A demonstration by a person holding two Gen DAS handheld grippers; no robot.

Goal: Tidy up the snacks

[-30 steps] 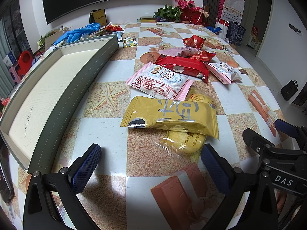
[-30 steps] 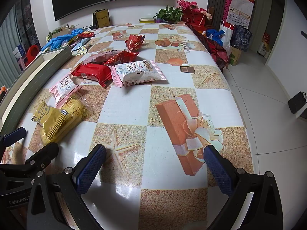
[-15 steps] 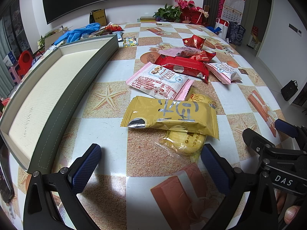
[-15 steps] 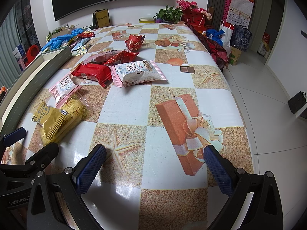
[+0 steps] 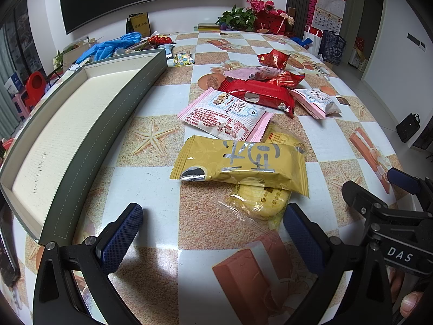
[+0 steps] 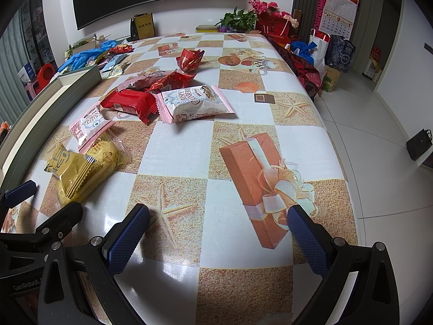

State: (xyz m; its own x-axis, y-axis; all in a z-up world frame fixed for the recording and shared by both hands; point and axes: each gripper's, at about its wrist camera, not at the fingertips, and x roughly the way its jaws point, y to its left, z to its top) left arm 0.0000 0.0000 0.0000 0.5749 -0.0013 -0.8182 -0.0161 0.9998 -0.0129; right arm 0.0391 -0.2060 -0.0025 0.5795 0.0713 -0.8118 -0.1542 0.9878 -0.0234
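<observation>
Snack packets lie in a loose row on the patterned tablecloth. Nearest my left gripper (image 5: 213, 222) is a gold packet (image 5: 240, 162) resting on a clear-wrapped yellow cake (image 5: 259, 200). Behind them come a pink-and-white packet (image 5: 224, 113), a red packet (image 5: 257, 96) and several more red and pink ones. A long grey tray (image 5: 102, 119) with a cream inside runs along the left, nothing in it. My left gripper is open, just short of the gold packet. My right gripper (image 6: 216, 222) is open over bare cloth, with the gold packet (image 6: 73, 170) off to its left.
Blue gloves (image 5: 111, 46) and small clutter sit beyond the tray's far end. Flowers and a plant (image 5: 254, 13) stand at the table's far edge. The table's right edge (image 6: 335, 140) drops to a white floor with bags on it. My right gripper's frame (image 5: 384, 216) shows at lower right.
</observation>
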